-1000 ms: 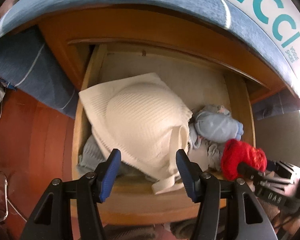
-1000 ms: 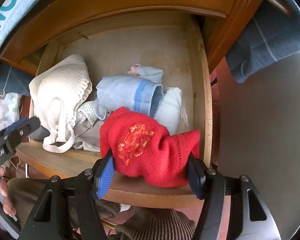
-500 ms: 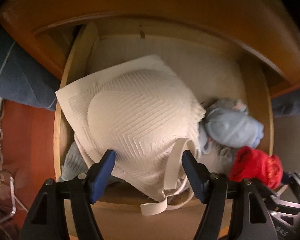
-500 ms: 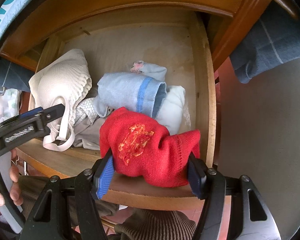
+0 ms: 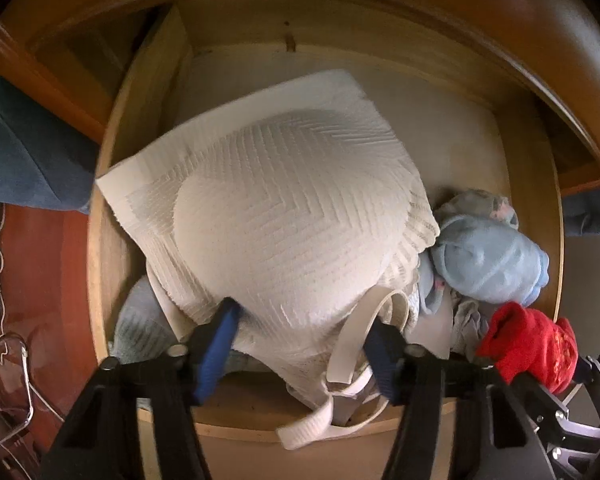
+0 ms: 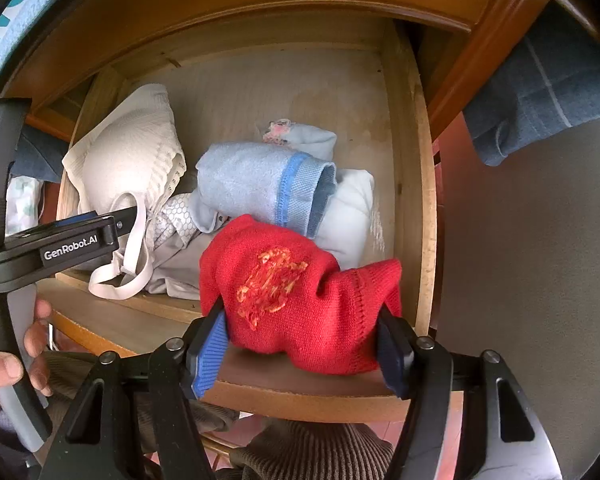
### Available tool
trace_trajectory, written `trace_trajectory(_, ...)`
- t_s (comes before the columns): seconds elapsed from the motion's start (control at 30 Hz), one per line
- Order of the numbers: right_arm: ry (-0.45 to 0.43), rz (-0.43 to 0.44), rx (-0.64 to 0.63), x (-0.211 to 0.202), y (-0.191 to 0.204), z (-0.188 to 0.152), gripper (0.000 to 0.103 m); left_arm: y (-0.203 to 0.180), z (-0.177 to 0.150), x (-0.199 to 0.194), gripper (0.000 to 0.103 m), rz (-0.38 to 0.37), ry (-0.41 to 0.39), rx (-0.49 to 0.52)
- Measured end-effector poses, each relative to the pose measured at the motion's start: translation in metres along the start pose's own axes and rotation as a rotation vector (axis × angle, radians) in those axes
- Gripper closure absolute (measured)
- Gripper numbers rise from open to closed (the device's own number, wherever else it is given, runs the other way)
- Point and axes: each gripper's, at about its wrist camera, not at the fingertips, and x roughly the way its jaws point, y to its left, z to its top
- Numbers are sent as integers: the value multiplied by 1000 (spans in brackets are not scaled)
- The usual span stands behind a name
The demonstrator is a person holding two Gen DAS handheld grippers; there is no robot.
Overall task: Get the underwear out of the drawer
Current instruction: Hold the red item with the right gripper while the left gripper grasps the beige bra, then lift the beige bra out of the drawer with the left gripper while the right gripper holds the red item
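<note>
The open wooden drawer (image 5: 112, 264) fills both views under a curved wooden top. Around your work lie a rolled light-blue garment (image 6: 260, 184) at centre and a grey cloth (image 5: 140, 320) in the near left corner. The cream bra (image 5: 284, 216) lies diagonally, its long axis running from far left to near right, straps (image 5: 340, 396) trailing over the front edge. Your left hand-held gripper (image 5: 300, 344) is closing astride its near edge. Your right hand-held gripper (image 6: 300, 344) clamps the red knit underwear (image 6: 296, 292) at the front right rim.
</note>
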Motion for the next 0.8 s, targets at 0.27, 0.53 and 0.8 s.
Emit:
trace_trajectory(0.27, 0, 1, 1, 0, 1, 0, 41, 7, -8, -12, 83, -7, -36, 7)
trace_trajectory(0.53, -2, 3, 4, 2, -2, 0, 41, 12, -23, -33, 84, -7, -67, 46)
trace_trajectory(0.8, -6, -8, -6, 0, 1, -1, 42, 2, -31, -46, 84, -25, -98, 65)
